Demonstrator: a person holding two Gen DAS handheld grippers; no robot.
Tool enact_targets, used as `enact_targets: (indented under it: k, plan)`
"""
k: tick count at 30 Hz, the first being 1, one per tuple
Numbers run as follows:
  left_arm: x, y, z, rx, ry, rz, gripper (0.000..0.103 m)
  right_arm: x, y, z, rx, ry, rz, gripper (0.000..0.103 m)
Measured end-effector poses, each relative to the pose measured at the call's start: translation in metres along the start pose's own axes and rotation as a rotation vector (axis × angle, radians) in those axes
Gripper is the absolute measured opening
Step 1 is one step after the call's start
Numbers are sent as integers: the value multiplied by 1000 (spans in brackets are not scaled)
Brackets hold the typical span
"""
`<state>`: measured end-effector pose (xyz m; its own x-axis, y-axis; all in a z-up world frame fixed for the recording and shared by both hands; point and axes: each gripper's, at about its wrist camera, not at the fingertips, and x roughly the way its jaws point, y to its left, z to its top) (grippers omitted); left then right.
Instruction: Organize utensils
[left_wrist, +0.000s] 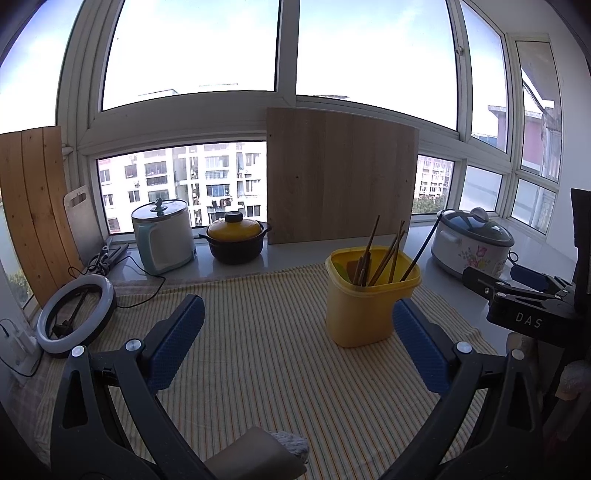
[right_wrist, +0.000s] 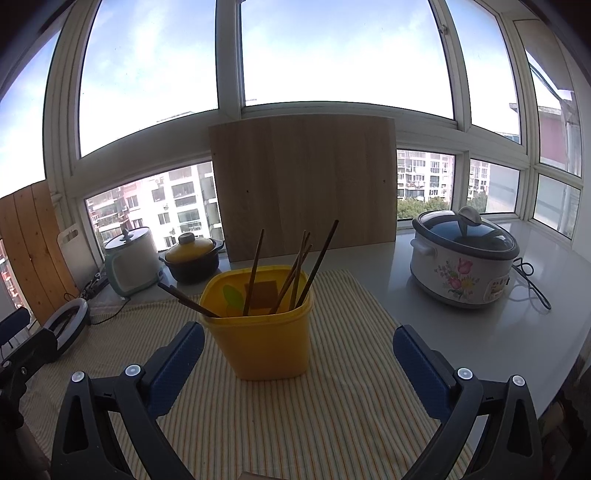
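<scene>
A yellow plastic container (left_wrist: 364, 306) stands on a striped cloth (left_wrist: 258, 369) and holds several brown chopsticks (left_wrist: 384, 254), a green utensil and a brown flat one. In the right wrist view the container (right_wrist: 262, 339) is just ahead between the fingers, with the chopsticks (right_wrist: 295, 269) sticking up. My left gripper (left_wrist: 299, 343) is open and empty; the container is ahead and right of its middle. My right gripper (right_wrist: 299, 365) is open and empty, close in front of the container. The right gripper's body also shows at the right edge of the left wrist view (left_wrist: 524, 299).
On the sill behind stand a white kettle-like pot (left_wrist: 162, 236), a yellow-lidded black pot (left_wrist: 234, 236), a leaning wooden board (left_wrist: 336, 177) and a flowered slow cooker (right_wrist: 461, 258) with its cord. A ring light (left_wrist: 75, 317) lies at the cloth's left edge.
</scene>
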<state>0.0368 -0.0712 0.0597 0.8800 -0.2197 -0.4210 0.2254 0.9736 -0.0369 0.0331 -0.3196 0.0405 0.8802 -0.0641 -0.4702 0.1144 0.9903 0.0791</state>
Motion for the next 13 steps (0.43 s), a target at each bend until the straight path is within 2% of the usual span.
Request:
enact_targets:
  k: [13]
  plan:
    - [-2,1,-5,12,-8,-1,103,3,1,-1,-2,9,-3,103]
